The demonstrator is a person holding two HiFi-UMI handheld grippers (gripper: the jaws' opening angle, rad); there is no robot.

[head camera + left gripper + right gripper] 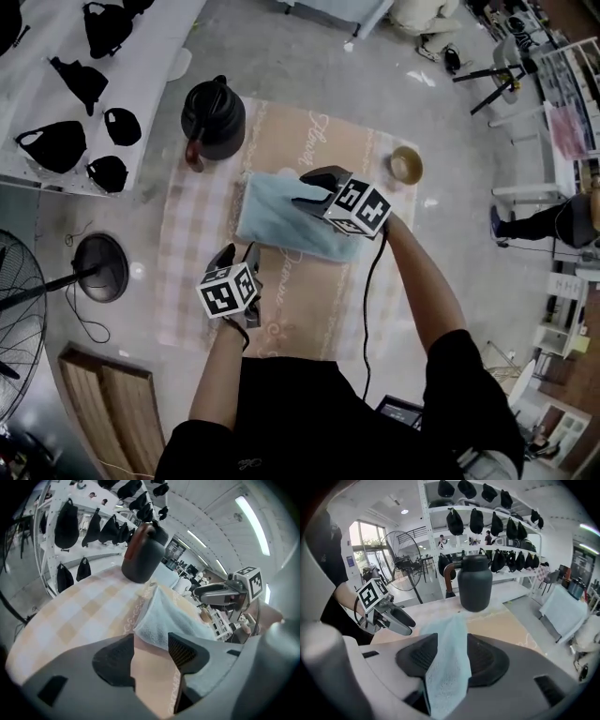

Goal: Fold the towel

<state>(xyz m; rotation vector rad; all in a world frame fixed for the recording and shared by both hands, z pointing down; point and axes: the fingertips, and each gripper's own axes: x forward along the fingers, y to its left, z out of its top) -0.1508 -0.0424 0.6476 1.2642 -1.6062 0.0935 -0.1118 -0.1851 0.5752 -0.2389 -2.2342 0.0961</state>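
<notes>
A light blue towel [277, 217] lies partly folded on the beige patterned tablecloth [197, 244]. My right gripper [314, 187] hovers over the towel's far right part and is shut on a fold of it. In the right gripper view the cloth [446, 634] fills the gap between the pads and hangs toward the camera. My left gripper [236, 253] stands open just short of the towel's near left corner [154, 630], with only tablecloth between its fingers [180, 651]. The left gripper view shows the right gripper [218, 592] above the towel.
A black jug [213, 117] stands on the table beyond the towel. A small bowl [406, 165] sits at the far right edge. A shelf of black caps [75, 84] runs along the left, above a fan [14, 319] and its round base [100, 267].
</notes>
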